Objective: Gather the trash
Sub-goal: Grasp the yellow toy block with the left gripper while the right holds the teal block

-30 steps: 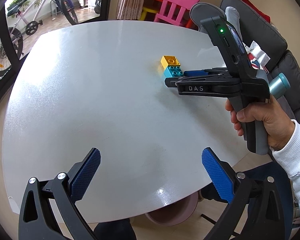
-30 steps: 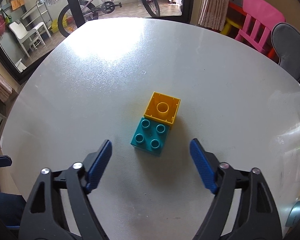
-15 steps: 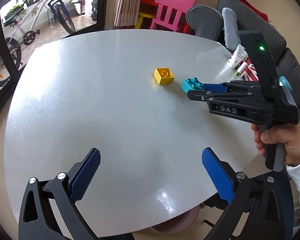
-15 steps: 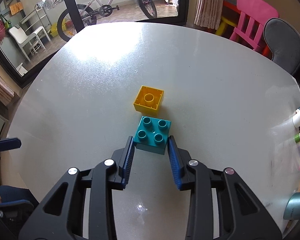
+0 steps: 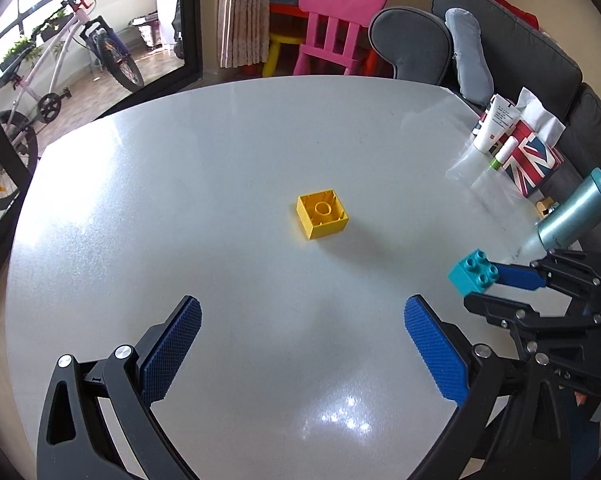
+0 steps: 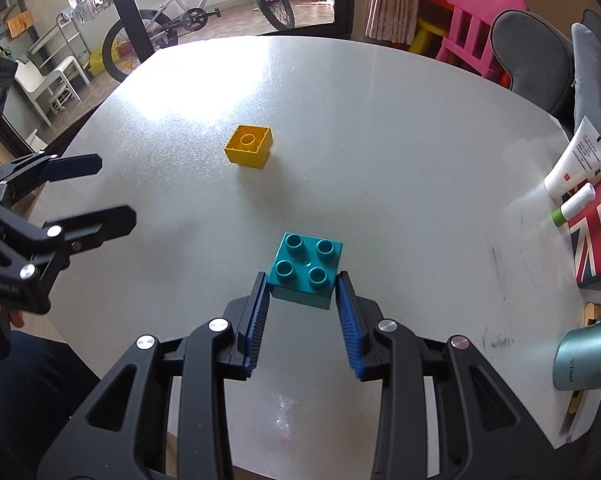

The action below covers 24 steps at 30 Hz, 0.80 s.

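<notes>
Pink chair (image 5: 331, 28), bicycle (image 6: 204, 12), flag box (image 5: 530, 160).

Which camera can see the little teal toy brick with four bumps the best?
The right wrist view. The teal plastic four-stud brick sits large and central there, studs up, pinched between the right gripper pads. The left wrist view shows the same brick only small, near the right edge, sticking out from that gripper's tip.

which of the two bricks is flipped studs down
The yellow brick, alone on the table: its hollow underside faces up. The teal brick shows its studs.
</notes>
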{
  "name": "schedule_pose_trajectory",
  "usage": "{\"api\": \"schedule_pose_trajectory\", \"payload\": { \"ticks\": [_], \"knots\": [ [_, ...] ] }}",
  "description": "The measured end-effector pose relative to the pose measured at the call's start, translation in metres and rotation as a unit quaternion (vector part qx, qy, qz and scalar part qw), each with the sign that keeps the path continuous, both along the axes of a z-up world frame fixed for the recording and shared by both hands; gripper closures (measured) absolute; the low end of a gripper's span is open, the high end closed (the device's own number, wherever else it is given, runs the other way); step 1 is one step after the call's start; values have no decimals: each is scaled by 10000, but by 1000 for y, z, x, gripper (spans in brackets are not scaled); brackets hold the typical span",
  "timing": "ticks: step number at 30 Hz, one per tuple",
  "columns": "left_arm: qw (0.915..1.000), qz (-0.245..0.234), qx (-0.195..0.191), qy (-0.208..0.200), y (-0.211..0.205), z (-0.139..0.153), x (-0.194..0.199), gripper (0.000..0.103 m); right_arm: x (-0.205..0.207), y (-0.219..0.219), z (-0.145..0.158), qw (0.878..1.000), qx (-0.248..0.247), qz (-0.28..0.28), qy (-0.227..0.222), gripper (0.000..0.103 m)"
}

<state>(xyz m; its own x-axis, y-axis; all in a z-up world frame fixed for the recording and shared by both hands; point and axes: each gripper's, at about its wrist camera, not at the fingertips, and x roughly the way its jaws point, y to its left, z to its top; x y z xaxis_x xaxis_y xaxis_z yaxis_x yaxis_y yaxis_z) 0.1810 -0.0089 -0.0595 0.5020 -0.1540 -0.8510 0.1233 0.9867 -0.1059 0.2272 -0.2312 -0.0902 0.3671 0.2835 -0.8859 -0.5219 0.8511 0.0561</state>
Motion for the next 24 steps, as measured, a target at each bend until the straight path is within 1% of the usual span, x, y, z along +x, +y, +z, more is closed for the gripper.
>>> {"api": "schedule_pose_trajectory", "payload": {
  "ticks": [7, 15, 17, 18, 19, 20, 21, 22, 23, 24],
  "knots": [
    [9996, 278, 17, 35, -14, -3, 35, 5, -3, -12, -3, 10000, 42, -52, 39, 69],
    [9981, 568, 183, 172, -26, -22, 62, 6, 1, -21, -6, 9999, 97, -120, 50, 69],
    [9975, 629, 229, 206, -28, -28, 67, 7, 2, -24, -8, 9998, 110, -135, 64, 69],
    [9972, 665, 259, 224, -28, -32, 68, 12, 1, -24, -9, 9998, 118, -141, 71, 69],
    [9970, 692, 253, 248, -28, -35, 70, 19, 1, -25, -9, 9998, 125, -147, 77, 69],
    [9967, 714, 257, 279, -29, -38, 71, 22, 2, -26, -10, 9998, 137, -152, 84, 69],
    [9965, 736, 258, 297, -29, -40, 73, 28, 2, -28, -11, 9997, 148, -158, 89, 69],
    [9964, 758, 248, 285, -29, -42, 73, 38, 3, -29, -11, 9997, 165, -160, 88, 69],
    [9963, 769, 271, 278, -29, -43, 74, 44, 3, -30, -11, 9997, 175, -161, 82, 69],
    [9964, 755, 275, 285, -30, -45, 74, 57, 3, -31, -10, 9996, 192, -167, 80, 69]
  ]
}}
